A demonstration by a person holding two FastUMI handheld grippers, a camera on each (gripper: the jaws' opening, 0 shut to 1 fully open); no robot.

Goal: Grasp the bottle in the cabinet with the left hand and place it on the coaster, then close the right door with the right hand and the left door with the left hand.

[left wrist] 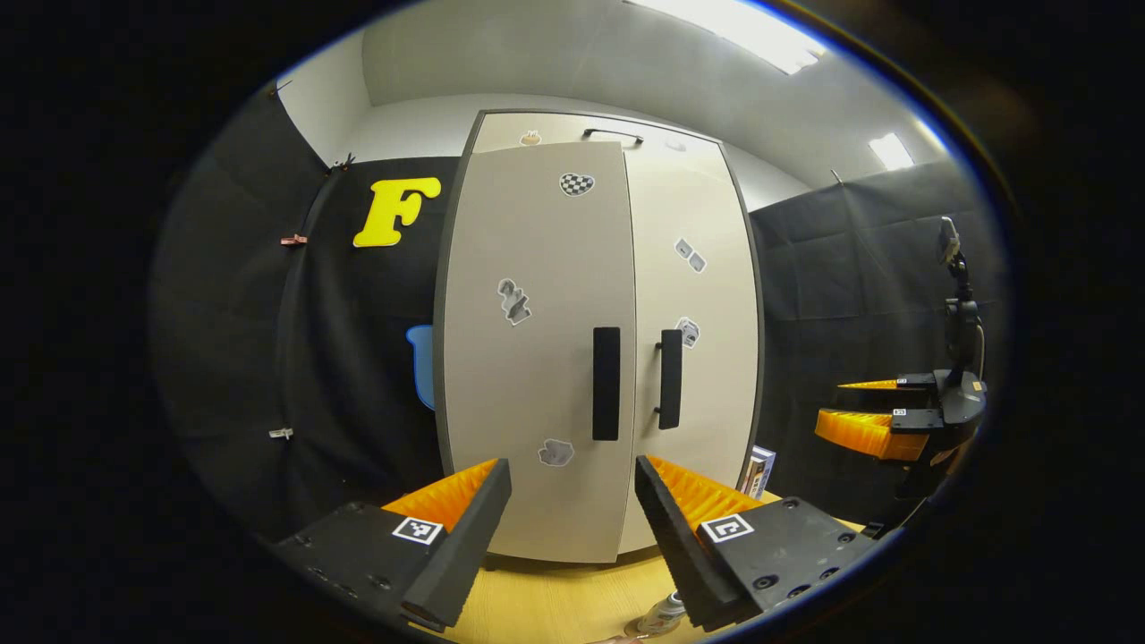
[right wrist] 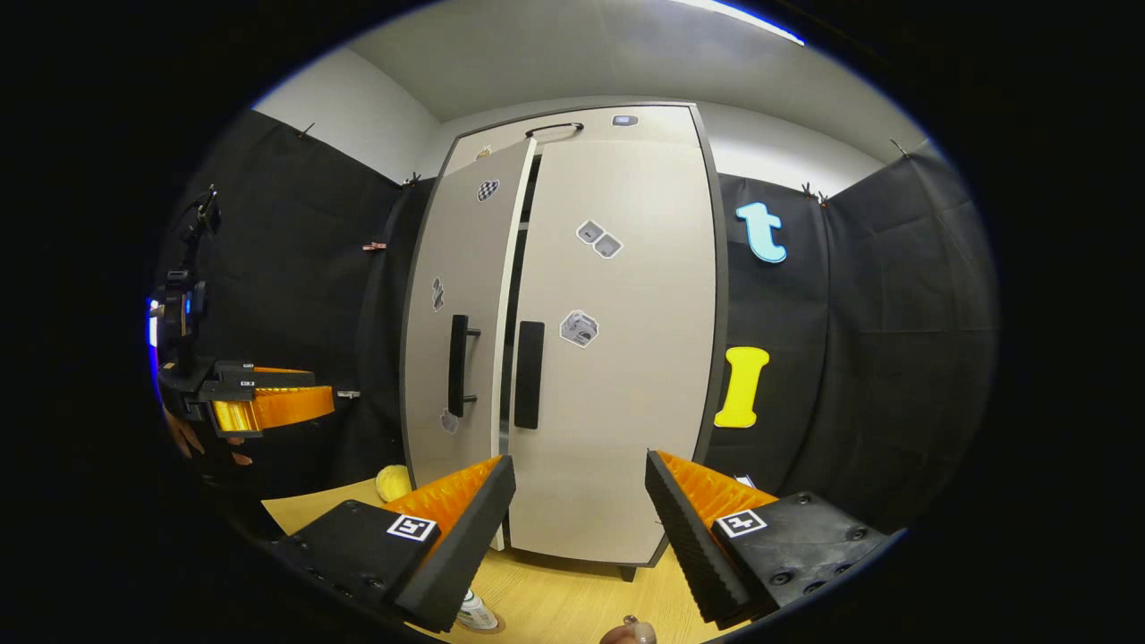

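The beige cabinet stands on the wooden table. Its right door (left wrist: 702, 295) (right wrist: 626, 402) lies flush and closed. Its left door (left wrist: 537, 358) (right wrist: 452, 268) stands slightly ajar, with a dark gap along its inner edge. Each door carries a black handle, the left handle (left wrist: 606, 383) and the right handle (right wrist: 529, 374). The bottle (left wrist: 662, 615) (right wrist: 474, 613) stands upright on the table in front of the cabinet, low in both views. I cannot tell whether a coaster lies under it. My left gripper (left wrist: 572, 537) (right wrist: 259, 407) is open and holds nothing. My right gripper (right wrist: 577, 537) (left wrist: 886, 429) is likewise open and holds nothing.
A yellow object (right wrist: 391, 483) lies on the table (right wrist: 572, 590) by the cabinet's left foot. A small box (left wrist: 759, 470) leans at the cabinet's right side. A fingertip (right wrist: 626, 633) shows at the bottom edge. A camera stand (left wrist: 957, 295) rises behind the right gripper.
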